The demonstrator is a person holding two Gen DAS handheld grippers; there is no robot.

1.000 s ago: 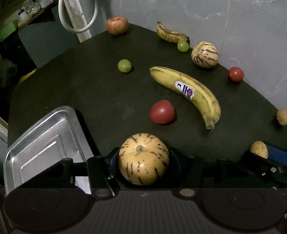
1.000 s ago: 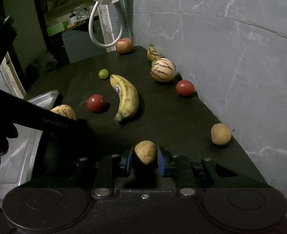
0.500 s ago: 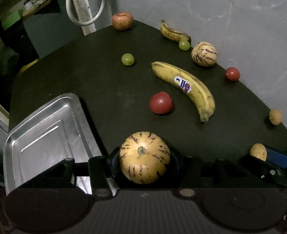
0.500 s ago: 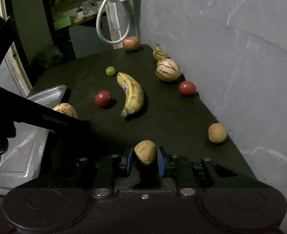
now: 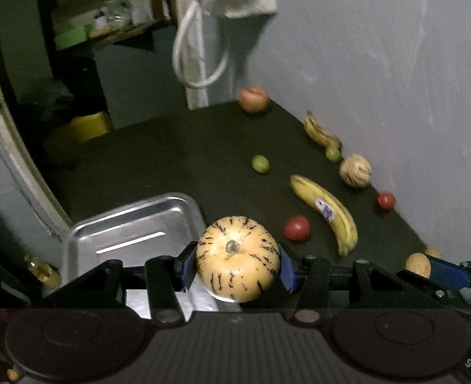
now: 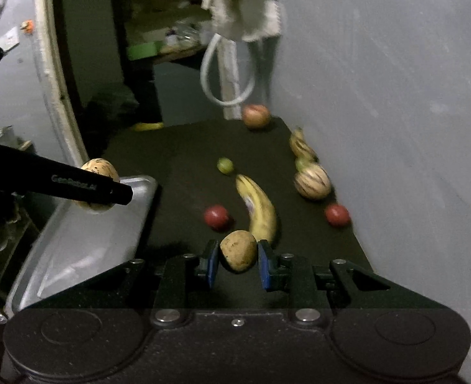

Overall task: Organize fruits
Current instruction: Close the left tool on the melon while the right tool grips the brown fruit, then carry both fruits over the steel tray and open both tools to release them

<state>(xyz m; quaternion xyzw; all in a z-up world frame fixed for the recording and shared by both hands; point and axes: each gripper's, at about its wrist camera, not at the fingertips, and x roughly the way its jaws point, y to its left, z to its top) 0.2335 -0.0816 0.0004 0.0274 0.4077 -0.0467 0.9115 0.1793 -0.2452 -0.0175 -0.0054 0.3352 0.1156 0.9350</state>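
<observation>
My left gripper [image 5: 237, 270] is shut on a yellow purple-striped melon [image 5: 238, 257], held in the air over the right end of the metal tray [image 5: 129, 224]. From the right wrist view the same melon [image 6: 99, 168] hangs above the tray's [image 6: 85, 243] far corner, behind the left gripper's black body. My right gripper [image 6: 238, 260] is shut on a small brown potato-like fruit [image 6: 238, 250], lifted above the dark table [image 6: 184, 153] near a large banana [image 6: 258, 206]. That fruit [image 5: 417, 265] also shows at the right edge of the left wrist view.
On the table lie a banana [image 5: 328, 209], two red tomatoes [image 5: 296, 228] [image 5: 386, 200], a second striped melon [image 5: 355, 171], two green grapes [image 5: 260, 163] [image 5: 333, 153], a small banana [image 5: 320, 131] and an apple [image 5: 253, 99]. A grey wall [image 5: 379, 64] borders the right side.
Both grippers have risen and swung left with their fruit. The striped melon now hangs over the tray's edge, and the potato-like fruit is off the table.
</observation>
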